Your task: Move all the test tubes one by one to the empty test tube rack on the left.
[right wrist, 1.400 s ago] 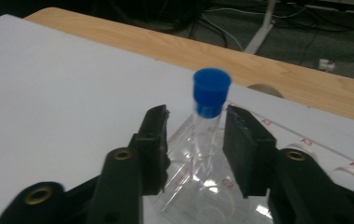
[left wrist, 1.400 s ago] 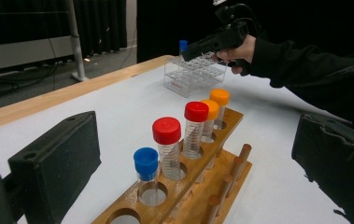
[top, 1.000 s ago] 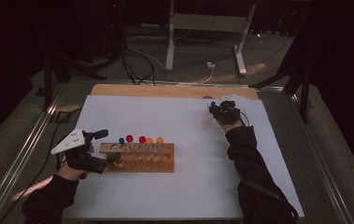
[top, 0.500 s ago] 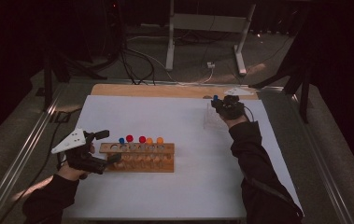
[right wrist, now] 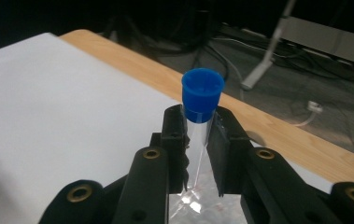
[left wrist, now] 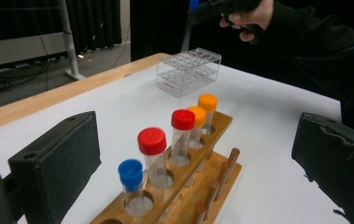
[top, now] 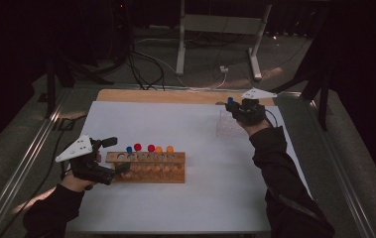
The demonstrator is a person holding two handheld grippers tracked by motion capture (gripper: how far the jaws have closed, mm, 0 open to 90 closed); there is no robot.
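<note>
A wooden rack (top: 146, 171) near the table's front holds several capped tubes in a row: one blue (left wrist: 131, 175), two red (left wrist: 152, 140) and two orange (left wrist: 207, 101). My left gripper (top: 117, 155) sits at the rack's left end, open, its jaws standing wide on either side of the tube row (left wrist: 198, 140) without touching it. My right gripper (top: 231, 106) is shut on a clear tube with a blue cap (right wrist: 202, 93). It holds the tube upright above the clear plastic rack (top: 227, 126) at the back right. The pads (right wrist: 173, 135) clamp the tube just under its cap.
A white sheet (top: 185, 208) covers the table, with a bare wooden strip (top: 156, 95) along its far edge. Beyond that edge are a metal stand's legs (top: 180, 49) and cables on the floor. A metal rail (top: 22, 163) runs along the left side.
My right gripper has risen with the blue-capped tube, up and slightly away from the clear rack. The left gripper has stayed by the wooden rack.
</note>
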